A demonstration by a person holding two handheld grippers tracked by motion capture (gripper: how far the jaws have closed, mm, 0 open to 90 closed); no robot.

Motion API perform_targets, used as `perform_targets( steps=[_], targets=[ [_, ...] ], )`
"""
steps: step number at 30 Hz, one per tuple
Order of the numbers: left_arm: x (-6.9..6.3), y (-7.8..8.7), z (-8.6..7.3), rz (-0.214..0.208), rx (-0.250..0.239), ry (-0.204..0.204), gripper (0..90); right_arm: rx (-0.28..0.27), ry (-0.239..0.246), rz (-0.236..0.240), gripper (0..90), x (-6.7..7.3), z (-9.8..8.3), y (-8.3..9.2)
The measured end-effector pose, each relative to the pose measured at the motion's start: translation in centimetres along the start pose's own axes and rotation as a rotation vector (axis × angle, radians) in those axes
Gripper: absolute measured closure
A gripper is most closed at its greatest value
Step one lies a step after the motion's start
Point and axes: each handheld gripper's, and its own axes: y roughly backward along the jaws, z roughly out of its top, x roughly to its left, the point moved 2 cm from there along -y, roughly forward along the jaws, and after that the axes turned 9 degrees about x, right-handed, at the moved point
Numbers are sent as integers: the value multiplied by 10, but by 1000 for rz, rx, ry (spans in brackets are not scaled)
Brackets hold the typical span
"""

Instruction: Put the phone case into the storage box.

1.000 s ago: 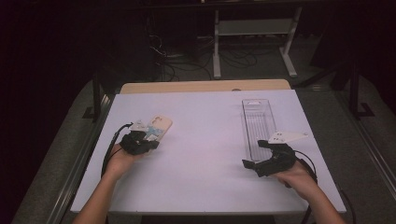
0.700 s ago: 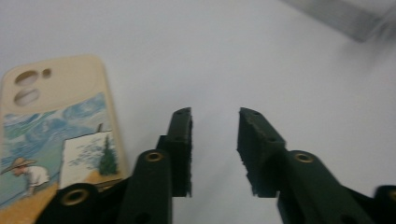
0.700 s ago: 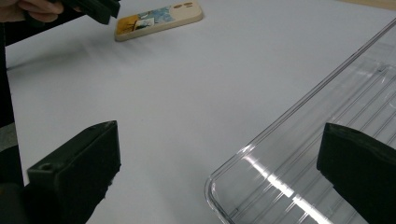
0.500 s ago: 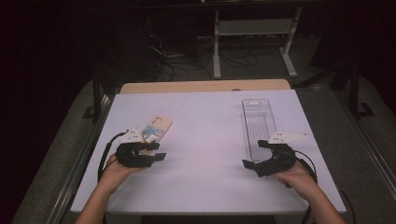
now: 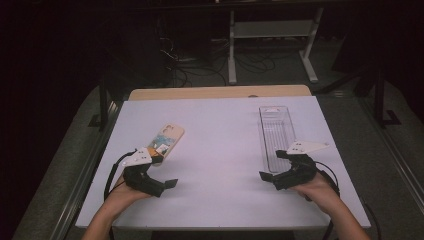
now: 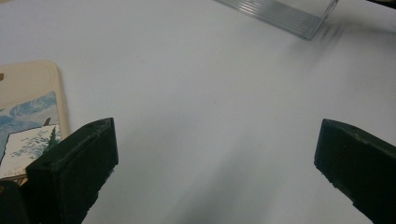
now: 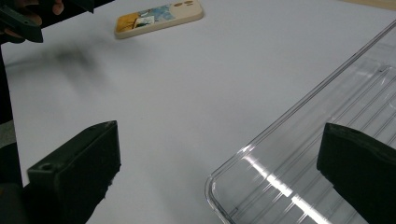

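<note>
Left tool [image 5: 162,182] has just been opening its jaws, nothing between them; cream rectangular phone case with printed picture [image 5: 166,142] is lying on the white desk [image 5: 220,145] just beyond. Right tool [image 5: 272,174] is gaping empty beside the clear plastic tray [image 5: 276,131]; case is still awaiting transfer, I judge

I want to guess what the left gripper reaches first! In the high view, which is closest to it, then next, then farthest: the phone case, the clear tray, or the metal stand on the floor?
From the left gripper:
1. Phone case, just beyond it.
2. Clear tray, across the table.
3. Metal stand, on the floor behind the table.
</note>
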Motion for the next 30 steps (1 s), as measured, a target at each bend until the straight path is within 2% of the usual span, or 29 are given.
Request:
perform_targets(
  steps=[7,9,15,20,24,30],
  targets=[
    [1,-1,-2,3,8,-2,0,3,4,0,0,0,0,-1],
    [2,-1,-2,19,12,-13,0,3,5,-1,0,0,0,-1],
    [4,-1,-1,15,20,-1,0,3,4,-1,0,1,0,0],
    [5,0,3,24,26,12,0,4,4,-1,0,1,0,-1],
    [5,1,9,31,18,-3,0,4,4,-1,0,1,0,-1],
    [7,1,17,47,13,-5,0,4,4,-2,0,1,0,-1]
  ],
)
